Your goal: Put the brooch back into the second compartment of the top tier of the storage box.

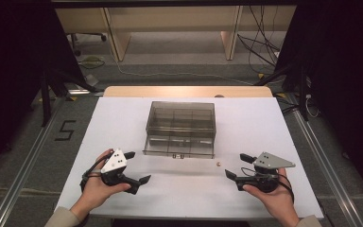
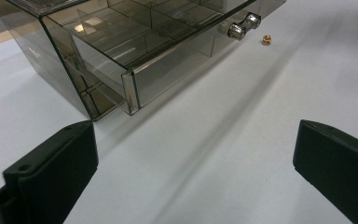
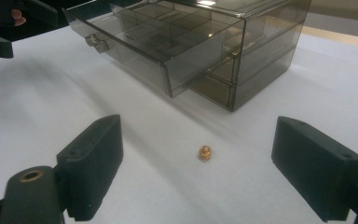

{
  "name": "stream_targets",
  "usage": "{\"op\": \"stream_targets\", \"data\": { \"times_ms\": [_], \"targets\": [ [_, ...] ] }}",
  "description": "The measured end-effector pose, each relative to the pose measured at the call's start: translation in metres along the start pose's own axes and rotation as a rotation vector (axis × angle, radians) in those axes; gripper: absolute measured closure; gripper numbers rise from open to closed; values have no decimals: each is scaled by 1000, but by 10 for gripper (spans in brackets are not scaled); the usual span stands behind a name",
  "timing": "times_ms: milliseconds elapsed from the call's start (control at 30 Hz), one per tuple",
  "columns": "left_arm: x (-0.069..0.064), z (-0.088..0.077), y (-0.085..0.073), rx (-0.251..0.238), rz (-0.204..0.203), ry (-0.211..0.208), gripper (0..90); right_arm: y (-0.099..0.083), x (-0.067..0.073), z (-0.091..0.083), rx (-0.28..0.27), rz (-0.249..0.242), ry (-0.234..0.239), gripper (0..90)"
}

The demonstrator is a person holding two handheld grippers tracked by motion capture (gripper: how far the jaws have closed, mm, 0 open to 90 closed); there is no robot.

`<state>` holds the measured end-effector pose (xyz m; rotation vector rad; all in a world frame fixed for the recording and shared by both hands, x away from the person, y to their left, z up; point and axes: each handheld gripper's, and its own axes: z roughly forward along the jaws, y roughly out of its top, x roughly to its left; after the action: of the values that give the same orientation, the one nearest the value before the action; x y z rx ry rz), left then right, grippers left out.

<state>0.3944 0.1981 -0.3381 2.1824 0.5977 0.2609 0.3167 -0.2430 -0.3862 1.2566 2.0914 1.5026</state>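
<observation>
tools: left tool [image 1: 137,166] and right tool [image 1: 239,165] both wide open, empty
risk: small nut [image 3: 204,152] may roll off when pinched (round, on smooth worktop [image 1: 123,118])

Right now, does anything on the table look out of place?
Yes: a small brass nut lies loose on the white table, outside the open drawer of the smoky plastic box with its empty-looking compartments.

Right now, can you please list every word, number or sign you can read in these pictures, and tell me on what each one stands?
"5": a dark figure marked on the grey floor, left of the white table in the high view.
Nothing else is readable: the smoky plastic drawer box, the small brass nut and the black tongs carry no visible text.
</observation>
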Motion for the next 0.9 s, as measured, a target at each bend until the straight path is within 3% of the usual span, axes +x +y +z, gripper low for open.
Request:
{"op": "stream_targets", "data": {
  "times_ms": [400,500,900],
  "targets": [
    [3,1,-1,6,-18,21,0,-1,2,6,49,-11,-27,318],
    [3,0,-1,14,-2,30,0,0,2,12,64,-16,-33,323],
    [5,0,-1,13,-3,34,0,0,-8,27,101,6,-48,338]
  ]
}}
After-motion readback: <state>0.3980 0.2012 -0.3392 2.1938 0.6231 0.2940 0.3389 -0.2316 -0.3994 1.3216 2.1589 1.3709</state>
